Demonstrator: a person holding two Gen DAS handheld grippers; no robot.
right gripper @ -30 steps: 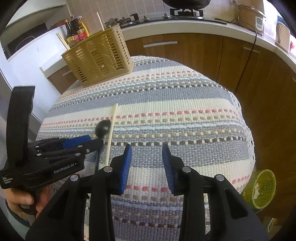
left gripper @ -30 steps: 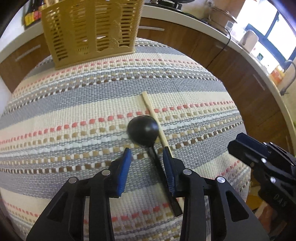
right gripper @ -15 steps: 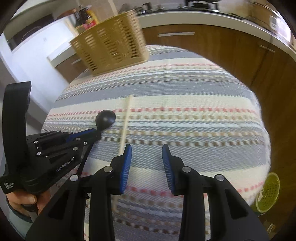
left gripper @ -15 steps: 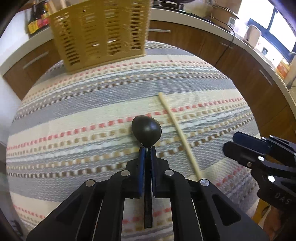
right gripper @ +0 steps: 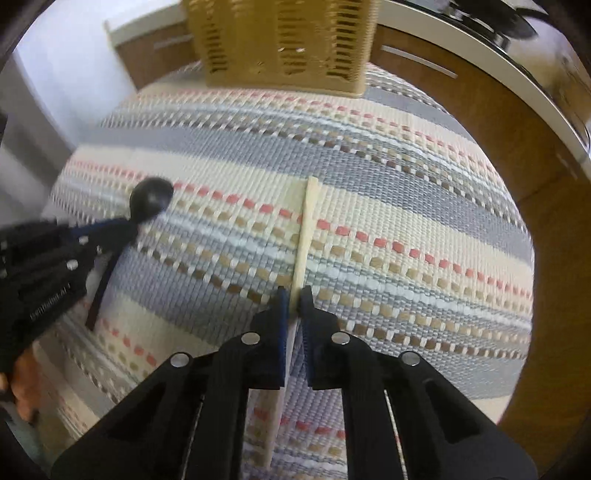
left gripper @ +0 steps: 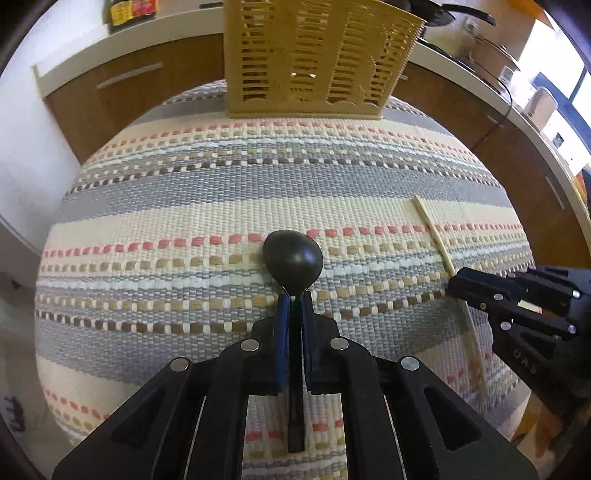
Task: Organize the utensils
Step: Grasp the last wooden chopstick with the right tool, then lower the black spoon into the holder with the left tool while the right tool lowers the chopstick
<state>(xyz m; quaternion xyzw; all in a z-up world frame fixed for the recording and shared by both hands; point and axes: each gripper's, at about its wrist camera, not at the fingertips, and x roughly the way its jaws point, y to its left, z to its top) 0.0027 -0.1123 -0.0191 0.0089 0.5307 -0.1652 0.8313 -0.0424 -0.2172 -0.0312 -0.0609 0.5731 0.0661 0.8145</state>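
Note:
My left gripper (left gripper: 294, 295) is shut on the handle of a black spoon (left gripper: 291, 260), whose bowl points away over the striped cloth. My right gripper (right gripper: 294, 293) is shut on a pale wooden chopstick (right gripper: 307, 221) that lies lengthwise on the cloth. The spoon (right gripper: 150, 197) and left gripper (right gripper: 110, 227) show at the left of the right wrist view. The chopstick (left gripper: 432, 234) and right gripper (left gripper: 456, 284) show at the right of the left wrist view. A tan slotted utensil basket (left gripper: 314, 55) stands at the far edge of the table.
The table is covered by a striped woven cloth (left gripper: 184, 192). Brown kitchen cabinets (left gripper: 122, 88) under a white counter curve behind it. Sauce bottles (left gripper: 131, 9) stand on the counter at the back left. The basket also shows in the right wrist view (right gripper: 280, 40).
My left gripper closed on the spoon handle and swung left with it. My right gripper moved left over the chopstick and closed on it.

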